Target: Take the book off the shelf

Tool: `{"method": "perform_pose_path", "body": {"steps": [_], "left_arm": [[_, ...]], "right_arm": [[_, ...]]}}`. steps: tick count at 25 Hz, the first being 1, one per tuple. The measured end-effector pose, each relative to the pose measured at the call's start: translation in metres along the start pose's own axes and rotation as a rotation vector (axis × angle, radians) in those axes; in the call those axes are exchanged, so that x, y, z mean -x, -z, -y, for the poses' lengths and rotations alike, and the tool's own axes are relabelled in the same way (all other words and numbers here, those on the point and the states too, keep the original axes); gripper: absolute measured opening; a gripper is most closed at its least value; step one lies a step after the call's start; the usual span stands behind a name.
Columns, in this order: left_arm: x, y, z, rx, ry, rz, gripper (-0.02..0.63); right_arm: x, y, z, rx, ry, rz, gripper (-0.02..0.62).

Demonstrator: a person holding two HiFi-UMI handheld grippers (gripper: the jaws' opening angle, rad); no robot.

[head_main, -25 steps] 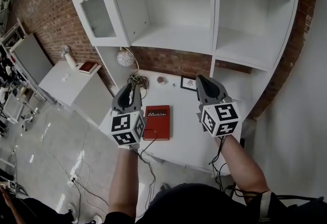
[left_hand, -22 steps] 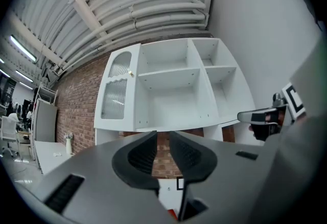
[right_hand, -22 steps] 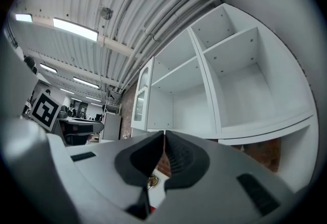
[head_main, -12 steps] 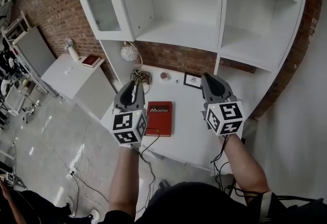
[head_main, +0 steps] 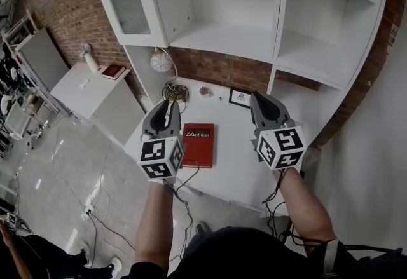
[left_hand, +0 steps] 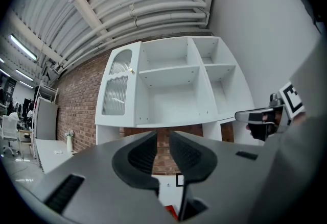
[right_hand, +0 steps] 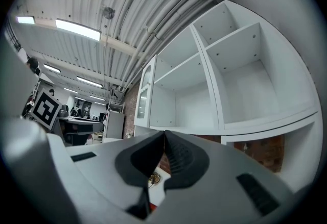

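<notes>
Left gripper has its two jaws pulled in close, with only a thin slit between them and nothing in it. Just to its right, the red book lies flat on the white table. It sits near the person, between the two tools but closer to the left one. Neither tool seems to touch it. Right gripper has its jaws pressed tight together, and it holds nothing too.

Far behind the table stands the big white shelf. The parts of it that show look bare, apart from something pale high up on the far right that I cannot make out. So I think the job is as good as done: the book is off the shelf and down on the table, and nothing much seems left to do.

Left arm and right arm reach forward side by side. Both tools are held about level over the near part of the table, pointing toward the shelf
</notes>
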State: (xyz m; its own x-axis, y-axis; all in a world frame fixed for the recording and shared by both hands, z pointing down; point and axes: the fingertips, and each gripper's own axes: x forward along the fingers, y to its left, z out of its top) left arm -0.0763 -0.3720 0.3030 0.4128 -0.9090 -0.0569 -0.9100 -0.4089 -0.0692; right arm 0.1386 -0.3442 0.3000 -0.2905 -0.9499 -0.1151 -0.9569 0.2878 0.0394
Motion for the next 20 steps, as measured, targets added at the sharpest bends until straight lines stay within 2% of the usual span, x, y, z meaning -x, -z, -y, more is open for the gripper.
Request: {"method": "perform_pose_path", "body": {"steps": [20], "left_arm": [[0.001,0.026,0.005,-0.006,-0.023,-0.046,0.072]], "right_arm": [[-0.002,0.014,0.008,-0.013,-0.002,-0.012,0.003]]}}
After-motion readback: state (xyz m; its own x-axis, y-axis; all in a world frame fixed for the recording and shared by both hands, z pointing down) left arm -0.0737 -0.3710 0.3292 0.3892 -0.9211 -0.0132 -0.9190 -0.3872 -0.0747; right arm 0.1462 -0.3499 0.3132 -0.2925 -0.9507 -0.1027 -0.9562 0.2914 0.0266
